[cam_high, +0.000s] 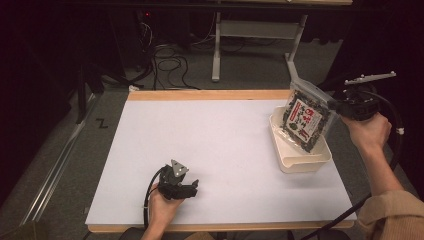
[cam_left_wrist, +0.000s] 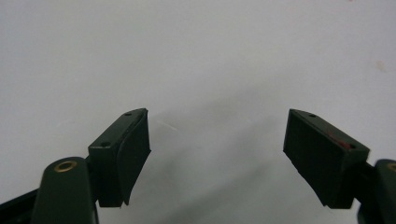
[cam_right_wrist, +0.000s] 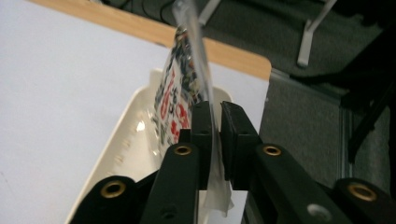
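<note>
A clear plastic bag (cam_high: 305, 120) with a red, white and dark label stands tilted, its lower end inside a cream tray (cam_high: 300, 162) at the table's right side. My right gripper (cam_high: 334, 105) is at the bag's upper right edge. In the right gripper view the bag (cam_right_wrist: 175, 100) leans over the tray (cam_right_wrist: 126, 144), and its clear edge strip runs between my right gripper (cam_right_wrist: 216, 126) jaws. A narrow gap shows there, so the pads do not press on it. My left gripper (cam_high: 192, 189) rests low near the front edge, open (cam_left_wrist: 217, 154) over bare white tabletop.
The white table (cam_high: 210, 145) has a wooden rim at back and front. Beyond the far edge are a grey floor, cables (cam_high: 167, 62) and a metal stand (cam_high: 217, 50). The tray sits close to the table's right edge.
</note>
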